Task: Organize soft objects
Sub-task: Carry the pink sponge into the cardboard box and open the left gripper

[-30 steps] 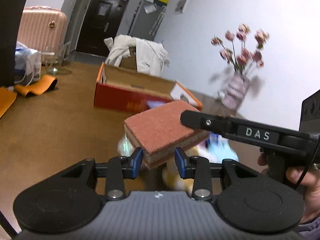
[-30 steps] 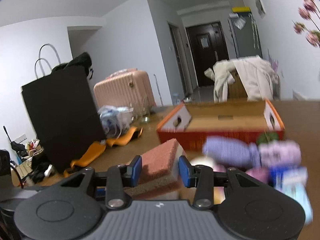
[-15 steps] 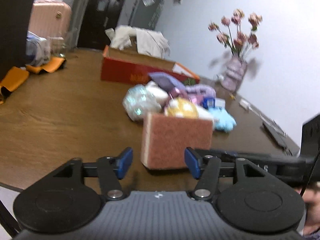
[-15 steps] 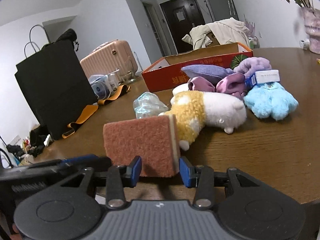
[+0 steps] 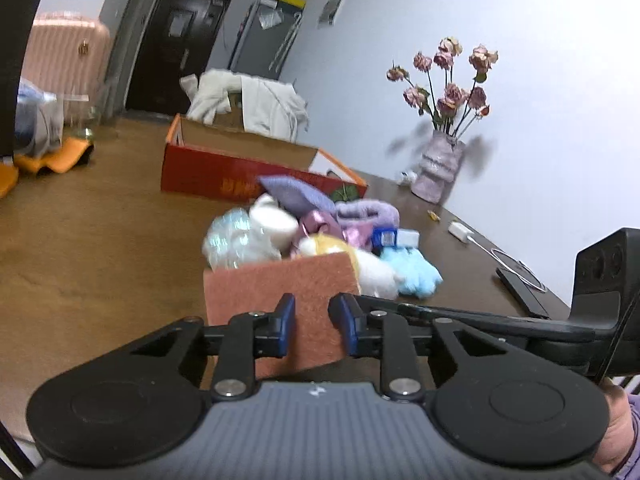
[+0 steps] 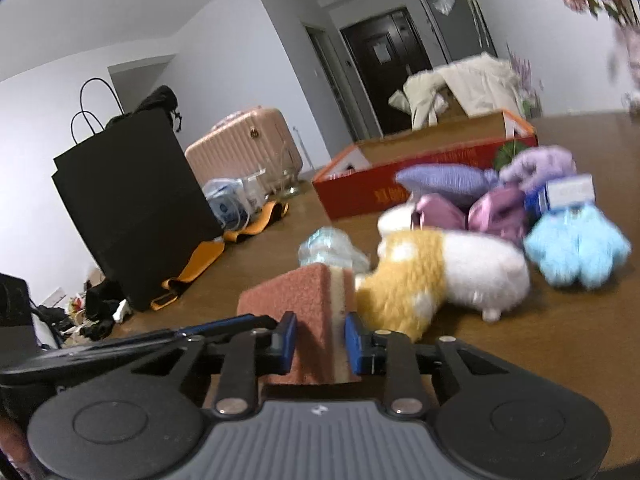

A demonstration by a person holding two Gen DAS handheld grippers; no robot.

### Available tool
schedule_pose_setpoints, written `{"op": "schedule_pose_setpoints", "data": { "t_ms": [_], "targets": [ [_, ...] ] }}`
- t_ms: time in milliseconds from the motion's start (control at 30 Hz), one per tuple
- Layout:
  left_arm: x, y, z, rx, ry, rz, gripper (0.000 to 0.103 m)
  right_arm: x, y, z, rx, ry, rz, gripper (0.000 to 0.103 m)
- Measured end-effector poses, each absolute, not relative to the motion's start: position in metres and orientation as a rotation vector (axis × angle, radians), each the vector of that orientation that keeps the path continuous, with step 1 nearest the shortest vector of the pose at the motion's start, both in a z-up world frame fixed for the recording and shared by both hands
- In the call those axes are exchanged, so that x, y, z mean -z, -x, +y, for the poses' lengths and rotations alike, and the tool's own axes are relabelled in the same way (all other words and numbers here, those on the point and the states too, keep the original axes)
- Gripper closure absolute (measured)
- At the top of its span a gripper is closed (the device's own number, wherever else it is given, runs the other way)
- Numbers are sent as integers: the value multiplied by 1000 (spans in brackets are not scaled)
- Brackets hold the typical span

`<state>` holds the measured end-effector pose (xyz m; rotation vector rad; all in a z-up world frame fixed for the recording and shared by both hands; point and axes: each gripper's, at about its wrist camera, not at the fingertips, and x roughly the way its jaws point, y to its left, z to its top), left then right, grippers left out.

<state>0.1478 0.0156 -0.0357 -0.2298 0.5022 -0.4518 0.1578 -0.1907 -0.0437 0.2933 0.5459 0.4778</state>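
A rust-and-yellow sponge stands on edge on the brown table, its rust face toward the left wrist camera. My left gripper is closing. Its blue pads sit just in front of that broad face, a narrow gap between them, pinching nothing. My right gripper is closing on the sponge across its thickness, one pad on the rust side and one on the yellow side. The right gripper's finger reaches in from the right. The left gripper's finger comes in from the left.
Behind the sponge lie a yellow-white plush, a blue furry glove, purple cloths and a crinkly bundle. An open red box stands farther back, a vase at right, a black bag at left.
The sponge, held up flat a second ago, came down and now stands on edge on the table. The left jaws let go and opened wide, then narrowed; the right jaws narrowed too.
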Motion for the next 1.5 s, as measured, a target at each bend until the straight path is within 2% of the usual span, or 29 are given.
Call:
{"op": "schedule_pose_setpoints", "data": {
  "t_ms": [67,167,200,267,333,367,467,600,733,867,1000,1167,1333,1400,1500],
  "targets": [
    [35,-150,19,402,202,505,76,45,-166,-191,-465,-282,569,79],
    [40,-147,31,323,135,485,54,48,-170,-195,-465,-288,583,75],
    [43,-149,34,304,143,501,53,50,-170,-196,-470,-298,588,75],
    [51,-157,40,314,186,551,53,53,-175,-196,-484,-315,600,75],
    [58,-164,41,348,236,590,65,56,-181,-192,-499,-314,616,77],
    [58,-166,41,345,248,594,66,56,-183,-189,-503,-307,625,77],
    [44,-170,43,336,255,546,70,45,-186,-185,-497,-282,593,78],
    [-1,-201,48,381,265,431,70,4,-207,-190,-515,-262,497,77],
    [-40,-285,43,401,241,428,70,-36,-286,-197,-520,-246,480,77],
    [-51,-411,34,357,235,546,70,-49,-402,-203,-500,-307,588,77],
    [-36,-526,26,260,273,733,70,-30,-528,-207,-454,-455,784,77],
    [-6,-608,15,168,208,824,70,20,-629,-198,-366,-506,945,78],
    [12,-628,13,144,163,859,69,44,-659,-192,-327,-517,989,77],
    [8,-624,13,139,143,832,61,46,-660,-187,-346,-507,992,76],
    [-6,-614,15,138,132,802,59,33,-649,-184,-354,-488,974,75]
  ]
}}
